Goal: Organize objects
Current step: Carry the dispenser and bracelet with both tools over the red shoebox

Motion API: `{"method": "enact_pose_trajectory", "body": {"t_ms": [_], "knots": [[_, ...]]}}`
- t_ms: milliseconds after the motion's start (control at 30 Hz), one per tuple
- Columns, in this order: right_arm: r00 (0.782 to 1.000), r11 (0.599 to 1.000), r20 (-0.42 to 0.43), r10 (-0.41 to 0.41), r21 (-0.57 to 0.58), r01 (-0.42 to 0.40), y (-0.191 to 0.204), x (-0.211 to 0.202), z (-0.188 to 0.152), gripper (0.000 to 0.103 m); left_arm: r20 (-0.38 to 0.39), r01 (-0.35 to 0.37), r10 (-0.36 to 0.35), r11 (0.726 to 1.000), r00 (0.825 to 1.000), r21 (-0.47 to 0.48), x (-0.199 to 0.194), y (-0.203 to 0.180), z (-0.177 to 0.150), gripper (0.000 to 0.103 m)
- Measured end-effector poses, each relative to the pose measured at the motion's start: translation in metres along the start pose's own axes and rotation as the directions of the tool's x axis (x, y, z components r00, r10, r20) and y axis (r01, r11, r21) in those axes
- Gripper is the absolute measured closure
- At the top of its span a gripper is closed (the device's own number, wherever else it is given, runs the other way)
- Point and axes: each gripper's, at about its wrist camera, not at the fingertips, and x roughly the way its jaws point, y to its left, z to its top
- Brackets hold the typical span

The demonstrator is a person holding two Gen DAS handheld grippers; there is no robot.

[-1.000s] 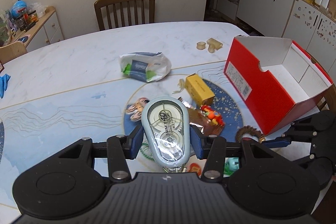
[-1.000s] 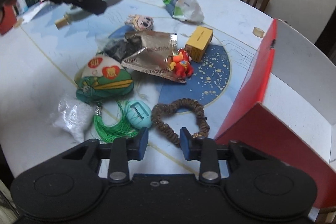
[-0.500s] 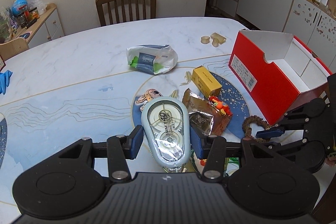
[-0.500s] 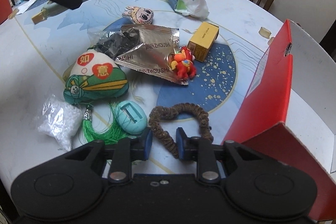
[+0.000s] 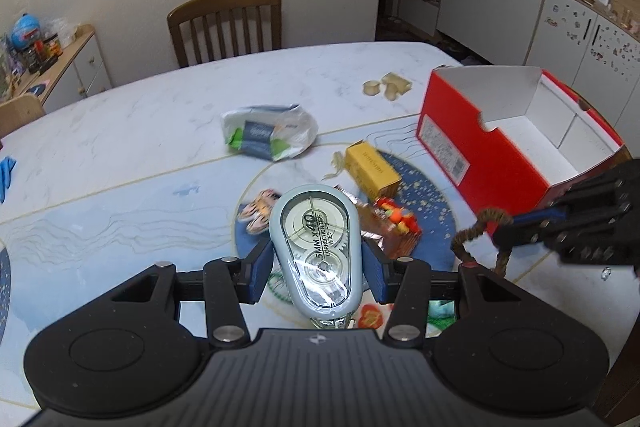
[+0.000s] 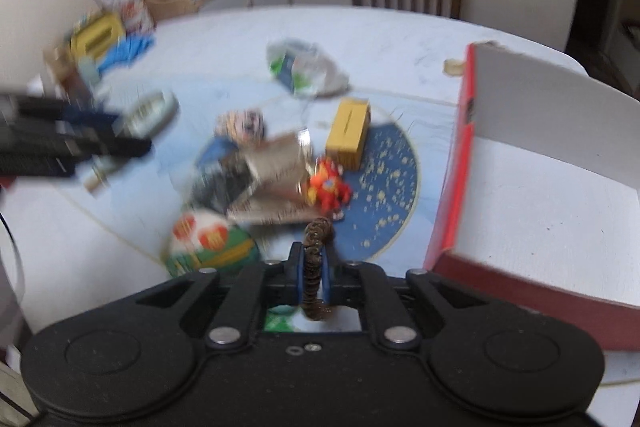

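My left gripper (image 5: 316, 263) is shut on a pale blue correction tape dispenser (image 5: 318, 251) and holds it above the table. My right gripper (image 6: 311, 267) is shut on a brown bead bracelet (image 6: 314, 267) and has it lifted off the table; the bracelet also shows in the left wrist view (image 5: 480, 227), hanging from the right gripper (image 5: 520, 227). The open red shoe box (image 5: 500, 155) stands at the right, its white inside bare (image 6: 540, 207).
On the table lie a yellow box (image 6: 347, 133), a red toy figure (image 6: 328, 187), a foil packet (image 6: 276, 187), a green pouch (image 6: 208, 243), a cartoon head (image 6: 240, 123) and a plastic bag (image 5: 270, 137). A wooden chair (image 5: 226, 23) stands behind.
My right gripper closed on the bead bracelet and lifted it off the table. The left gripper kept hold of the correction tape and rose a little.
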Motion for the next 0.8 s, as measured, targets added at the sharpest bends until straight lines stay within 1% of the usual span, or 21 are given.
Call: {"method": "enact_pose_trajectory", "body": {"t_ms": [100,200,300,467,600,800], "knots": [[0.998,0.999,0.045,0.034,0.040,-0.036,-0.006,-0.026,0.011,0.096,0.015,0.010,-0.011,1.000,1.000,0.019,-0.002,-0.011,0.009,0.055],[0.995,0.997,0.092,0.035,0.059,-0.040,-0.014,-0.051,0.023,0.096,0.028,0.022,-0.023,0.999,0.999,0.040,-0.003,-0.024,0.018,0.055],[0.991,0.997,0.133,0.020,0.066,-0.029,-0.027,-0.072,0.033,0.096,0.034,0.032,-0.034,0.997,0.999,0.070,-0.002,-0.041,0.028,0.055],[0.983,0.997,0.180,-0.042,0.070,0.030,-0.056,-0.097,0.040,0.096,0.049,0.050,-0.056,0.993,0.997,0.110,0.006,-0.075,0.047,0.055],[0.981,0.994,0.177,-0.083,0.087,0.068,-0.088,-0.102,0.039,0.096,0.045,0.063,-0.069,0.989,0.997,0.133,0.020,-0.106,0.062,0.055],[0.981,0.987,0.142,-0.130,0.117,0.113,-0.134,-0.095,0.029,0.096,0.029,0.083,-0.090,0.978,0.996,0.192,0.046,-0.157,0.081,0.055]]}}
